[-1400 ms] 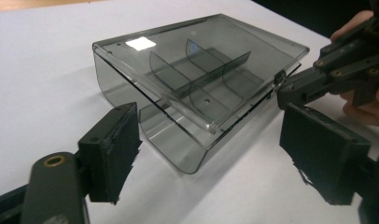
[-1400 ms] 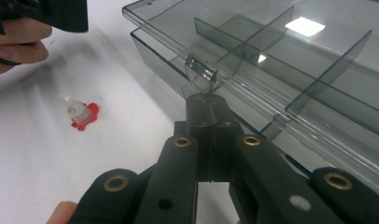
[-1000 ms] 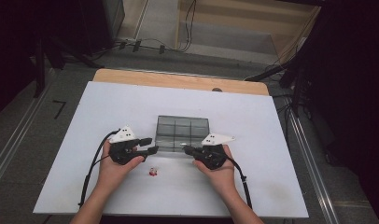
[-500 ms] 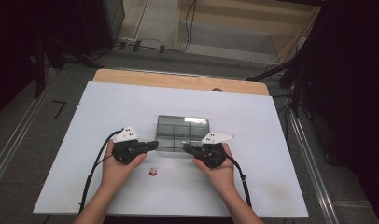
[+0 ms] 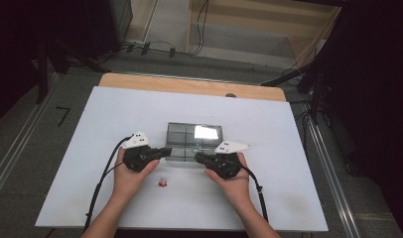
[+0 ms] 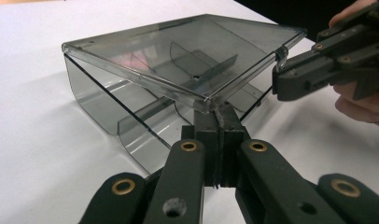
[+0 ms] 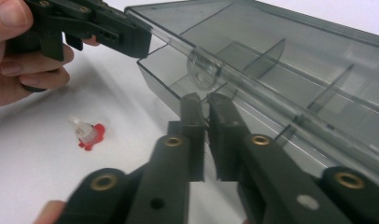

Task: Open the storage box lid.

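Surface: white tabletop (image 5: 115, 114) with a wooden far edge, dark floor and cables beyond.
High view, box: one smoky-grey transparent plastic compartment box (image 5: 182, 148) sits mid-table, between the two hands.
High view, change: its hinged lid (image 5: 205, 132) lay flat a second ago and now tilts up at the near edge and catches glare, so I judge the opening is under way.
High view, extras: one small red-and-clear plastic piece (image 5: 162, 183) lies near the left hand, apart from the box.
Left gripper view, fingers: the left gripper (image 6: 220, 112) has closed and now pinches the lid's near-left corner, propping it above the box.
Left gripper view, other tool: the right gripper (image 6: 278, 74) touches the lid's near-right corner.
Right gripper view, fingers: its jaws have just been opening to a narrow gap, and the lid's round tab sits just beyond the tips, not pressed.
Count: two grippers, one box, one lid, one red piece; the number of compartments I cannot tell.
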A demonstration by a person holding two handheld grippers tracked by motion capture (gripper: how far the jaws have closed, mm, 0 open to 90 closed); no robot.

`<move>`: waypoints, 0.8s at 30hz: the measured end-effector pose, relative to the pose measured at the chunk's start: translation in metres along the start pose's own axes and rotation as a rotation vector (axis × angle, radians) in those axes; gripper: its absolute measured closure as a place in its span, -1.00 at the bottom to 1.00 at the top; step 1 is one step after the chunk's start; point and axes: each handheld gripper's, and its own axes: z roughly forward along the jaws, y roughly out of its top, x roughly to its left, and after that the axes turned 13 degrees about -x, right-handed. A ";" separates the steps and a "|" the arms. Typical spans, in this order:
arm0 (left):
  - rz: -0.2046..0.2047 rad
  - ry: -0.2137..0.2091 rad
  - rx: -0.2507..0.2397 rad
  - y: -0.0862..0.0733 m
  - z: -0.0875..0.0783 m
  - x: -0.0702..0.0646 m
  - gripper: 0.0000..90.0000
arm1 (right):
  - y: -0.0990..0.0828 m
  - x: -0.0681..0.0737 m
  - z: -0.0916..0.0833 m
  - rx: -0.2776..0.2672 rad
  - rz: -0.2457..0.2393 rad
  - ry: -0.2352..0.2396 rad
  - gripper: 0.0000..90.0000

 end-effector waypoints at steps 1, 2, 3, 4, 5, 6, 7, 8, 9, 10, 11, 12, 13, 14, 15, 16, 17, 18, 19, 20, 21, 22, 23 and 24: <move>-0.001 0.001 -0.004 0.001 0.000 0.000 0.97 | -0.001 -0.001 -0.001 -0.002 -0.002 -0.002 0.72; -0.002 0.002 -0.008 0.001 0.000 0.000 0.97 | -0.003 -0.002 -0.004 -0.007 0.012 0.001 0.65; -0.006 0.002 -0.015 0.001 0.000 0.000 0.97 | -0.003 -0.002 -0.004 -0.007 0.012 0.001 0.65; -0.006 0.003 -0.018 0.002 0.000 0.000 0.97 | -0.004 -0.003 -0.006 -0.007 0.013 -0.003 0.60; -0.006 0.004 -0.020 0.003 0.000 0.000 0.97 | -0.004 -0.004 -0.008 -0.011 0.011 -0.008 0.53; -0.006 0.006 -0.025 0.003 0.001 0.000 0.97 | -0.005 -0.005 -0.010 -0.019 0.015 -0.010 0.47; -0.002 0.008 -0.032 0.004 0.001 0.000 0.97 | -0.005 -0.006 -0.012 -0.026 0.019 -0.013 0.40; 0.007 0.013 -0.035 0.005 0.001 0.000 0.98 | -0.004 -0.007 -0.015 -0.031 0.018 -0.019 0.33; 0.013 0.017 -0.037 0.006 0.002 0.000 0.97 | -0.004 -0.009 -0.017 -0.037 0.029 -0.027 0.26; 0.026 0.027 -0.034 0.007 0.002 -0.001 0.97 | -0.004 -0.011 -0.019 -0.039 0.034 -0.029 0.22; 0.032 0.031 -0.036 0.008 0.002 -0.002 0.97 | -0.004 -0.012 -0.021 -0.040 0.036 -0.043 0.15; 0.034 0.032 -0.038 0.009 0.002 -0.002 0.97 | -0.004 -0.014 -0.023 -0.039 0.038 -0.059 0.10; 0.028 0.035 -0.043 0.009 0.003 -0.002 0.97 | -0.005 -0.015 -0.025 -0.037 0.047 -0.067 0.04; 0.030 0.036 -0.045 0.010 0.004 -0.002 0.97 | -0.005 -0.017 -0.027 -0.035 0.051 -0.074 -0.02; 0.028 0.036 -0.046 0.010 0.004 -0.001 0.97 | -0.005 -0.018 -0.028 -0.034 0.056 -0.081 -0.09; 0.027 0.041 -0.051 0.011 0.005 -0.001 0.97 | -0.005 -0.020 -0.029 -0.034 0.060 -0.093 -0.15; 0.029 0.043 -0.051 0.012 0.005 -0.001 0.97 | -0.005 -0.022 -0.031 -0.036 0.063 -0.102 -0.23; 0.029 0.045 -0.051 0.012 0.006 0.000 0.97 | -0.005 -0.022 -0.032 -0.033 0.065 -0.107 -0.35; 0.031 0.045 -0.051 0.013 0.006 0.000 0.97 | -0.005 -0.024 -0.033 -0.031 0.066 -0.111 -0.41; 0.028 0.049 -0.055 0.013 0.006 0.001 0.97 | -0.004 -0.026 -0.035 -0.033 0.068 -0.119 -0.47; 0.028 0.055 -0.057 0.013 0.006 0.001 0.97 | -0.004 -0.028 -0.036 -0.037 0.070 -0.125 -0.56; 0.027 0.056 -0.058 0.013 0.006 0.002 0.97 | -0.003 -0.030 -0.038 -0.032 0.063 -0.129 -0.67; 0.025 0.056 -0.060 0.013 0.006 0.003 0.97 | -0.002 -0.033 -0.040 -0.035 0.065 -0.135 -0.70; 0.027 0.060 -0.058 0.014 0.006 0.003 0.97 | -0.002 -0.035 -0.040 -0.040 0.069 -0.138 -0.77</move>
